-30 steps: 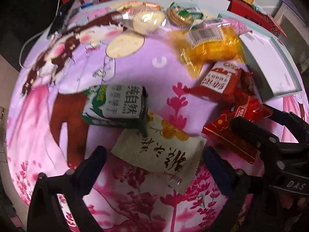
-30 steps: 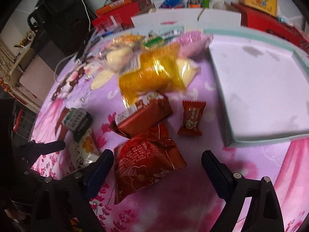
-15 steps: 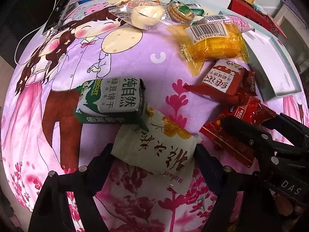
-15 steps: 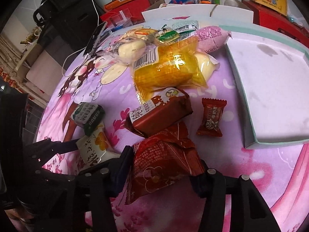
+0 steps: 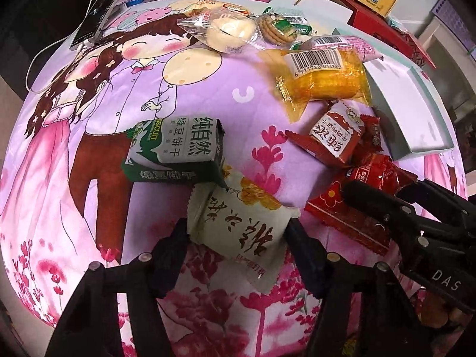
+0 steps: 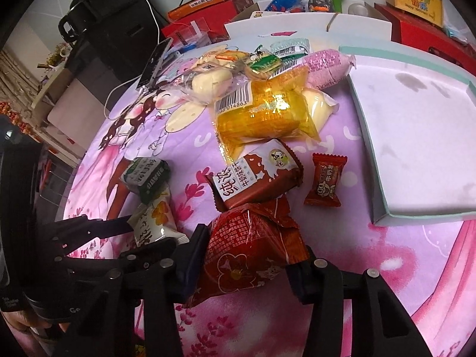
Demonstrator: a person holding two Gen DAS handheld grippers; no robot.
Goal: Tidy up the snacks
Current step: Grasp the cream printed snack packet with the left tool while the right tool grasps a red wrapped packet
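Nearest, left tool [image 5: 238, 232]: jaws have just been closing and now pinch the cream packet [image 5: 238, 223] by its two sides; the packet lies flat on the cartoon-print surface [image 5: 208, 83], one corner touching the green biscuit pack [image 5: 175, 151].

Right tool [image 6: 250, 255]: jaws have just been closing too, and now clamp the red flower-print packet [image 6: 250, 247], which rests just beside the brown-red packet [image 6: 255, 178].

Middle ground: small red candy [image 6: 325, 180], loose, between the brown-red packet and the tray. Yellow wrapped cake [image 6: 267, 116], the clear bag of pale buns [image 6: 208, 84] and the pink sausage-shaped pack [image 6: 327, 65] lie heaped beyond.

Far right: white tray [image 6: 416, 136], nothing in it.

Progress, as I judge it: barely begun. No snack sits in the tray; two are gripped, none lifted, the rest unsorted.

Change from a second ago: both tools then stood wide, straddling these same packets without touching them.
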